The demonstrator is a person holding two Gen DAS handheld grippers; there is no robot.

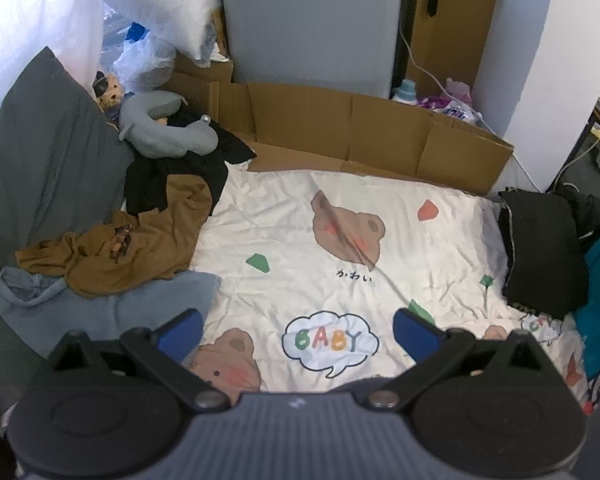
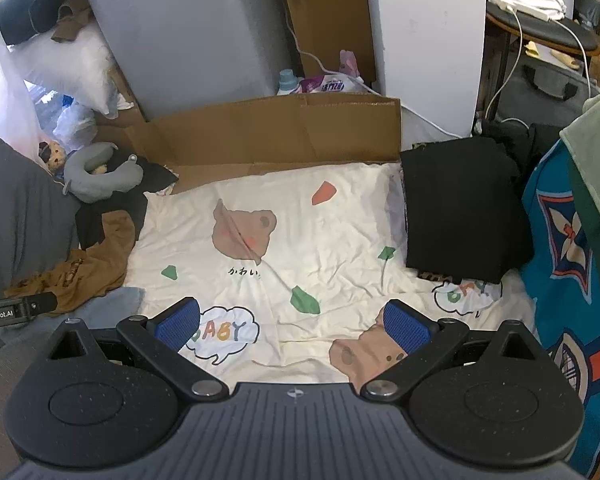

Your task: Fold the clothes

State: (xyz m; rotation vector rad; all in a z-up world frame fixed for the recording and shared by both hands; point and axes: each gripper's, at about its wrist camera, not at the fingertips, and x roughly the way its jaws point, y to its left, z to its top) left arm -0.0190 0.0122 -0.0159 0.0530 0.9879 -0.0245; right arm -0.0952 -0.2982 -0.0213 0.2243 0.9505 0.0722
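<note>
A pile of unfolded clothes lies at the left of the bed: a brown garment over a blue-grey one, with a black one behind. The brown garment also shows in the right wrist view. A folded black garment lies at the right edge, also in the right wrist view. My left gripper is open and empty above the white bear-print sheet. My right gripper is open and empty above the same sheet.
A cardboard wall borders the far side of the bed. A grey pillow, a neck pillow and a small teddy bear sit at the left. A teal patterned cloth hangs at the right.
</note>
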